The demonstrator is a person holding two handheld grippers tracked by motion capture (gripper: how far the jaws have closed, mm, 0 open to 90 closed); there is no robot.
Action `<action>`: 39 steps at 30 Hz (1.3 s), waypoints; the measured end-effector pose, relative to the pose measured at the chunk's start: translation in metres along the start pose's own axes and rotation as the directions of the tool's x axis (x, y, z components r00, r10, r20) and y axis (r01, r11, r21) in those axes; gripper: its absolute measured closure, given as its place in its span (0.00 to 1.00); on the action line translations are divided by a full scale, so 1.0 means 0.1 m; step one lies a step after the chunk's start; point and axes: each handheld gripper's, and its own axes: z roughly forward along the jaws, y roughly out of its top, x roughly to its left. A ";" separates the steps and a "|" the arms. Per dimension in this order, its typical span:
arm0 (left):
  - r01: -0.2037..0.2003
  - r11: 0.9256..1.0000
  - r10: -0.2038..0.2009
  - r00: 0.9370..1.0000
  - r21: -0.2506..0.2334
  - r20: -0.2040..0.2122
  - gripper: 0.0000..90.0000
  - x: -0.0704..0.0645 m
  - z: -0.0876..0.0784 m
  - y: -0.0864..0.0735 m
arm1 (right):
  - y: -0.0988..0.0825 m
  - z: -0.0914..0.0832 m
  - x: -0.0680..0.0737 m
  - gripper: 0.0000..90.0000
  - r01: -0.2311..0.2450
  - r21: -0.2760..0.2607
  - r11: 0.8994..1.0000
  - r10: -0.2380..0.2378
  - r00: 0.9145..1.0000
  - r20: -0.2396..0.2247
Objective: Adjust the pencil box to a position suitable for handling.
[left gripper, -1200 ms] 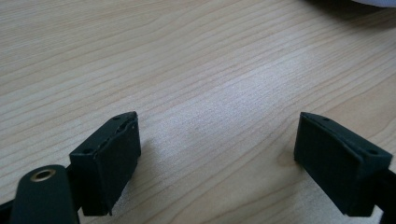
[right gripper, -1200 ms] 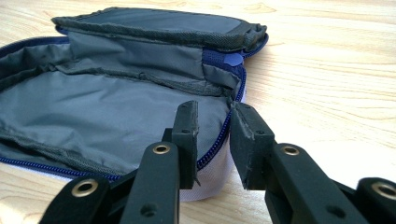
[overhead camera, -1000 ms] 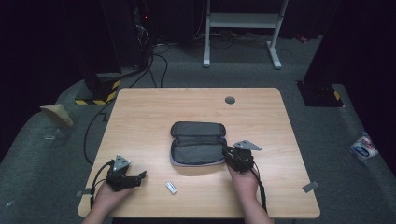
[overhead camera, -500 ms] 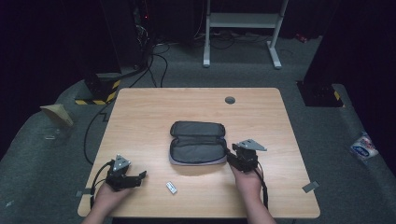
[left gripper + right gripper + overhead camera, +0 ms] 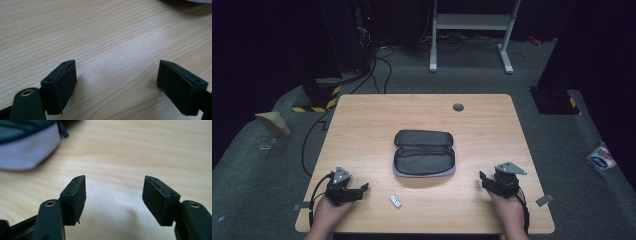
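Note:
A dark grey zip pouch [image 5: 424, 152] lies open in the middle of the wooden table [image 5: 422, 115]. A small white stick [image 5: 395, 201] rests near the front edge, left of centre. My left gripper [image 5: 363, 188] sits at the front left, pointing right toward the stick, open over bare wood [image 5: 116, 85]. My right gripper [image 5: 482, 179] is at the front right, a hand's width from the pouch. Its jaws have just been opening and stand open with nothing between them [image 5: 115, 196]. The pouch's pale edge [image 5: 27, 152] and zip pull show at the upper left of the right gripper view.
A round grey grommet [image 5: 458, 107] sits near the table's far edge. On the floor are black cables [image 5: 377, 75], a white metal stand [image 5: 472, 30] behind the table, and a packet [image 5: 601, 157] at the right. Bare wood surrounds the pouch.
My right gripper has drawn away from the pouch's right end toward the table's right front, and its jaws have spread. The left gripper, the pouch and the white stick have stayed put.

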 end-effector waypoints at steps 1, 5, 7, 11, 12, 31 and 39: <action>0.007 1.000 -0.007 1.000 -0.002 0.000 0.20 -0.01 0.00 0.00 | -0.01 -0.01 0.00 0.37 -0.001 0.005 1.000 0.001 1.000 -0.003; 0.006 1.000 -0.006 1.000 -0.003 0.001 0.21 -0.01 0.00 0.00 | -0.04 0.01 -0.03 0.34 0.012 0.036 0.999 -0.012 1.000 -0.014; 0.007 1.000 -0.007 1.000 -0.004 -0.001 0.21 -0.01 0.00 0.00 | -0.05 0.04 -0.03 0.33 -0.001 0.048 0.999 0.002 1.000 -0.025; 0.011 1.000 -0.011 1.000 -0.004 -0.006 0.21 -0.01 0.00 0.00 | -0.07 0.09 -0.04 0.31 0.001 0.068 0.998 0.001 0.999 -0.032; 0.009 1.000 -0.009 1.000 -0.002 -0.004 0.21 -0.01 0.00 0.00 | -0.07 0.09 -0.02 0.28 0.006 0.073 0.997 -0.004 1.000 -0.017; -0.029 1.000 0.029 0.999 0.005 0.040 0.33 -0.04 0.02 0.08 | -0.08 0.08 0.01 0.29 -0.005 0.073 0.997 0.004 1.000 0.013; -0.015 1.000 0.017 0.997 -0.026 0.079 0.34 -0.10 -0.03 0.09 | -0.08 0.08 0.01 0.30 -0.001 0.070 0.998 0.000 1.000 0.015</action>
